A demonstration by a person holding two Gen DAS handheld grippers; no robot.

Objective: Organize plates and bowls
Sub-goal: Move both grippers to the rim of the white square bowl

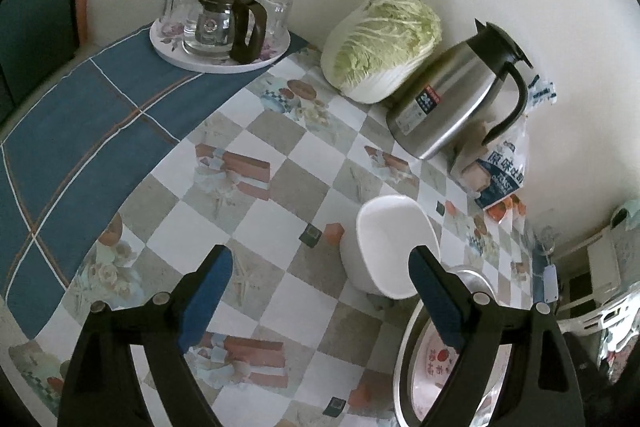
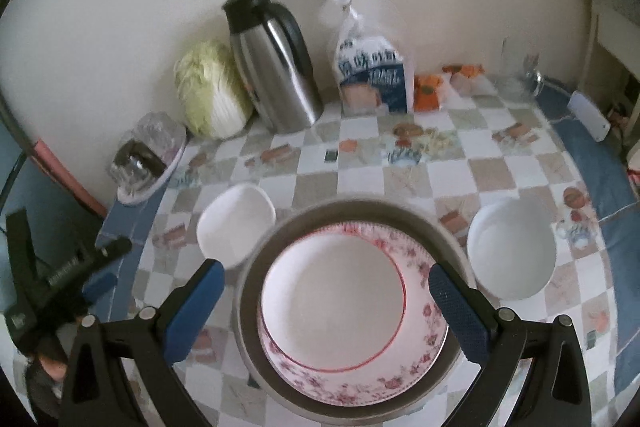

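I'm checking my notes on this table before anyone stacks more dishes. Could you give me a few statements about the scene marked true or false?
1. Two plates lie stacked inside the metal pan. True: the red-rimmed plate lies on the floral plate.
2. The cabbage stands right of the bread bag. False: it is left of the steel jug, which is left of the bag.
3. The right gripper holds a plate. False: its jaws are open above the stack.
4. A white bowl sits right of the pan. True.
5. The left gripper is open and empty. True.
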